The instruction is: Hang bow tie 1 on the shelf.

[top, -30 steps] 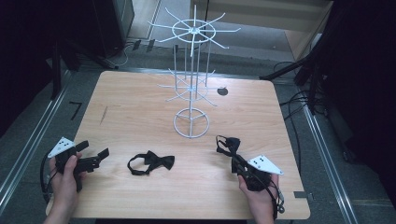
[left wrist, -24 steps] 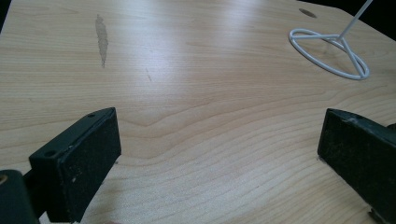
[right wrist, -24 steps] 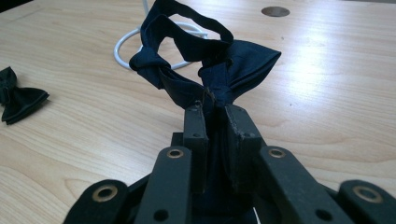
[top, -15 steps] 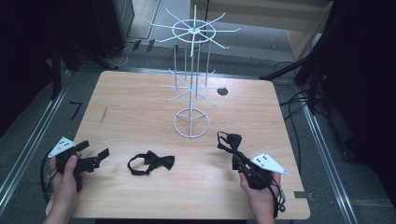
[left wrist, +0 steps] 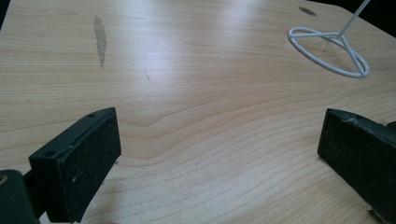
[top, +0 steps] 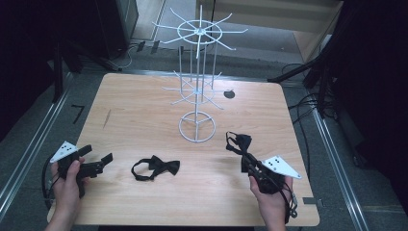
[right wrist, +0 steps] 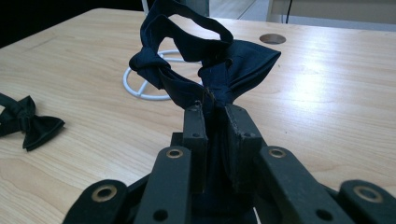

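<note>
In the high view, the right gripper (top: 244, 155) is sitting in the person's right hand (top: 270, 196) near the front right of the wooden surface (top: 144, 115), and its fingers are clamping a dark bow tie (top: 239, 142) that is standing up just beyond the fingertips, toward the white wire stand (top: 197, 126). Compared with the earlier frames, this gripper and its bow tie are sitting in nearly the same spot, and nothing else on the surface is looking shifted. The left gripper (top: 101, 160) is resting at the front left in the left hand (top: 67, 180) with its fingers standing apart and nothing between them; a second bow tie (top: 156, 167) is lying flat on the surface beyond those fingers, toward the right gripper and apart from both. No brand, label or readable writing is showing anywhere. In the left gripper view, the two black fingers (left wrist: 81, 161) are standing wide apart over bare wood, with a dark streak (left wrist: 99, 37) in the grain far ahead of the left one and the stand's ring base (left wrist: 348, 72) far ahead near the right one. In the right gripper view, the fingers (right wrist: 195, 135) are pressing together on the navy bow tie (right wrist: 243, 63), gripping it at its knot, so that the wings and the strap loop are rising right above the fingertips; the other bow tie (right wrist: 32, 123) is lying flat well off to their left, and the ring base (right wrist: 140, 91) is showing behind the held tie.
</note>
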`<state>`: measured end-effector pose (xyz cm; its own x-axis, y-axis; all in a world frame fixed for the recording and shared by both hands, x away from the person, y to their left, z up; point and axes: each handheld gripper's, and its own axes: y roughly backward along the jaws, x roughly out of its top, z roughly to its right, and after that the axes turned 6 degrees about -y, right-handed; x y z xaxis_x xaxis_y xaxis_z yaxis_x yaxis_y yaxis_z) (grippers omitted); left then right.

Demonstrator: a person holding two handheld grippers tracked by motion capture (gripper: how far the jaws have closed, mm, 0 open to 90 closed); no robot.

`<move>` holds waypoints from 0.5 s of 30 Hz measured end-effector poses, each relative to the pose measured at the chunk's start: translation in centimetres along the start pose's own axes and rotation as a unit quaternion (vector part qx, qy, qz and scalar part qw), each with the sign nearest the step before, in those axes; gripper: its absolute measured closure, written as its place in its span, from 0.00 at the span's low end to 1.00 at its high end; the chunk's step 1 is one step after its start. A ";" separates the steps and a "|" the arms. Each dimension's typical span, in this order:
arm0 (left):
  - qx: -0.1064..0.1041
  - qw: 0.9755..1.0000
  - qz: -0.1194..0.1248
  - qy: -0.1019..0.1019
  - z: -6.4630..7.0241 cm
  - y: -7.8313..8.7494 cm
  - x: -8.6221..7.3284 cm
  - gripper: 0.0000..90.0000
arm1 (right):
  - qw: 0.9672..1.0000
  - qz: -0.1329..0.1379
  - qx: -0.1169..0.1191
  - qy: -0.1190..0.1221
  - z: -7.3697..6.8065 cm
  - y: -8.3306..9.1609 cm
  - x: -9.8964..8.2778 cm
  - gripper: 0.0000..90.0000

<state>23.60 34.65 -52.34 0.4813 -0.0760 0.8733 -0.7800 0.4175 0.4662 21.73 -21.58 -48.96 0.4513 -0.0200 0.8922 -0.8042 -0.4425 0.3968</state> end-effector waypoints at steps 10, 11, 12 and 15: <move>0.000 1.000 0.000 -0.001 0.0 0.0 0.0 0.00 | 1.000 0.023 0.006 0.005 -0.4 0.6 1.7 0.89; -0.001 1.000 0.000 -0.001 0.0 0.0 0.0 0.00 | 1.000 0.025 0.005 0.002 -0.4 0.6 1.9 0.89; -0.001 1.000 0.000 -0.001 0.0 0.0 0.0 0.00 | 1.000 0.026 0.005 0.002 -0.5 0.5 2.0 0.89; -0.001 1.000 0.000 -0.001 0.0 0.0 0.0 0.00 | 1.000 0.029 0.005 0.003 -0.5 0.5 2.1 0.89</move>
<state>23.59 34.65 -52.34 0.4801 -0.0769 0.8739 -0.7799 0.4188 0.4652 22.07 -21.42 -46.73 0.4017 -0.0415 0.9148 -0.8251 -0.4498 0.3419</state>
